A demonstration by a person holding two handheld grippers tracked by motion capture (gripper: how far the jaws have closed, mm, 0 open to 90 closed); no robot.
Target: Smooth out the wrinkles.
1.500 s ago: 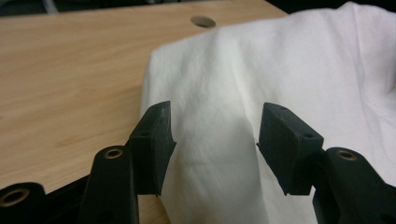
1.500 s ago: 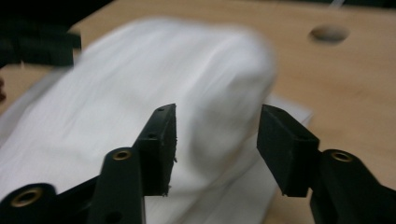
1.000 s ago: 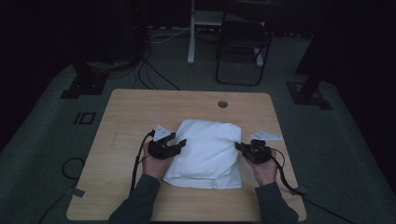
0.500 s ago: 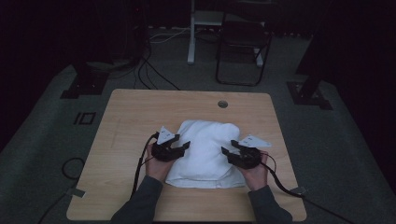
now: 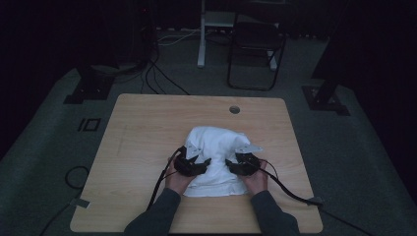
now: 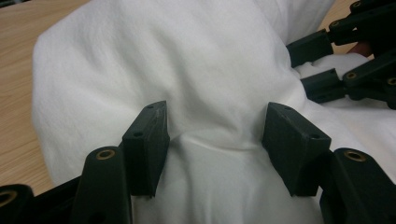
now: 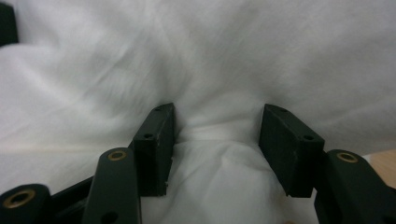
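White cloth (image 5: 216, 152) bunched (soft, rumpled), near table's front edge.

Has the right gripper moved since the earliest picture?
Yes. The right gripper has moved left onto the white cloth, away from the table's right edge, jaws just opened.

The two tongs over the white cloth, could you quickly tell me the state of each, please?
Left tongs: open, jaws apart, pushed into the white cloth, not clamped.
Right tongs: just opened, jaws apart with cloth bulging between them, nothing gripped.

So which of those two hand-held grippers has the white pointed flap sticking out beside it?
The right hand-held gripper. A pointed bit of the white cloth juts toward the table's right edge just above it; the left hand-held gripper has no such flap beside it.
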